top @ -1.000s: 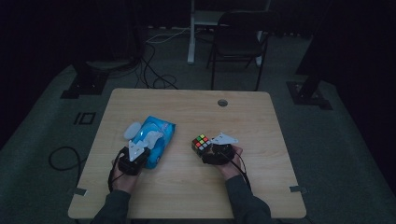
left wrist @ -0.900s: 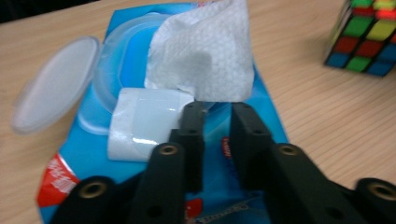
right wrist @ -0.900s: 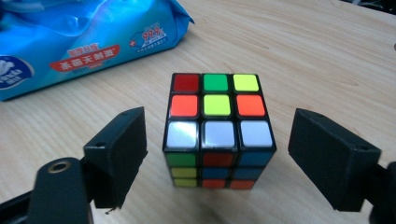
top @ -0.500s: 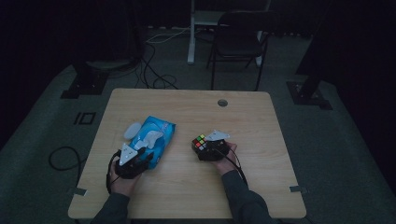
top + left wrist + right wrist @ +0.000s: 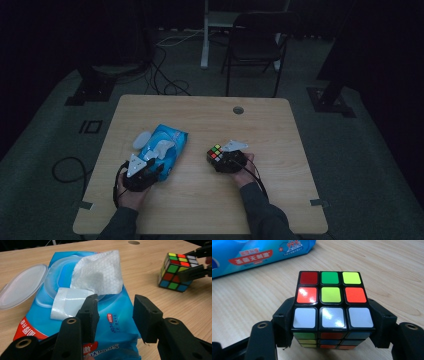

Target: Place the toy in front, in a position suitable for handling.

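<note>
Your left gripper [image 5: 115, 315] sits low over the near end of the blue wet-wipes pack [image 5: 110, 322]. Its jaws have just opened and stand apart, holding nothing. A white wipe [image 5: 100, 275] sticks up from the pack, whose clear lid [image 5: 21, 288] lies flipped open. To the right, your right gripper [image 5: 333, 325] has just been closing, and its jaws press both sides of the Rubik's cube [image 5: 331, 296] on the wooden table [image 5: 387, 267].

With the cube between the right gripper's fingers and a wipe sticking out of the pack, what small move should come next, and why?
Probably lift the Rubik's cube slightly. The right gripper has just been closing and its fingers now flank the cube's sides, while the left gripper hangs open over the wet wipes pack, short of the protruding wipe.
</note>
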Demonstrator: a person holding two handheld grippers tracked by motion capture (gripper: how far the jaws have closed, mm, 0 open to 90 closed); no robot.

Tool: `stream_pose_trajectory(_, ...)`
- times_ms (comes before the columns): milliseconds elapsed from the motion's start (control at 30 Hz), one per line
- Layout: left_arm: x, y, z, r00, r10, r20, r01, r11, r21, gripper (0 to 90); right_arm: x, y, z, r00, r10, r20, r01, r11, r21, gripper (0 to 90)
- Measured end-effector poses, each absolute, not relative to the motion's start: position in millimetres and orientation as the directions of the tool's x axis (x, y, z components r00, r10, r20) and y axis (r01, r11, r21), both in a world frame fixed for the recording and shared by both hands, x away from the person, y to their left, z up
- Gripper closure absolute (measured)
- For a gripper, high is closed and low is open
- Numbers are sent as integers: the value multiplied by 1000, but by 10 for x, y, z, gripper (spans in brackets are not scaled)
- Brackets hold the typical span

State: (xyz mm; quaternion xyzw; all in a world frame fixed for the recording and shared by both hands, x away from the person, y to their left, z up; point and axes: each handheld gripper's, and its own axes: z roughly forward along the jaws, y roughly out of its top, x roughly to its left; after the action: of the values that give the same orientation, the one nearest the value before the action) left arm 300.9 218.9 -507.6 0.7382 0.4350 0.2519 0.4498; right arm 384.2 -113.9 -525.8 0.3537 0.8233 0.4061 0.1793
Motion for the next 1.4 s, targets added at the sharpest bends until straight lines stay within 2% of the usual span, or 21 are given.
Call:
stream_pose_trajectory(433,3020,2206,-5092,503,863,-47,431,-203,879,566,3549,-1373,-5180,-734,677,-47,385,472,793,342)
stream_pose_trajectory(733,3017,2170,-5070,521,852,-51,435,-214,875,560,3419,-1488,-5263,-737,674,-46,394,484,781,342)
stream_pose_trajectory(1100,2993,2135,-4917,524,851,-19,409,-232,882,516,3398,-1579,-5312,-732,681,-1,412,445,795,338)
stream_pose_trajectory(1167,2999,2144,-4888,520,854,-15,405,-231,885,501,3405,-1588,-5325,-724,689,21,439,437,785,261)
stream_pose_trajectory(1233,3009,2150,-4863,511,860,-6,402,-232,886,487,3397,-1597,-5343,-718,696,20,450,442,776,226)
stream_pose_trajectory(1400,3043,2147,-4807,499,866,16,392,-242,887,462,3335,-1615,-5320,-714,700,11,442,439,782,192)
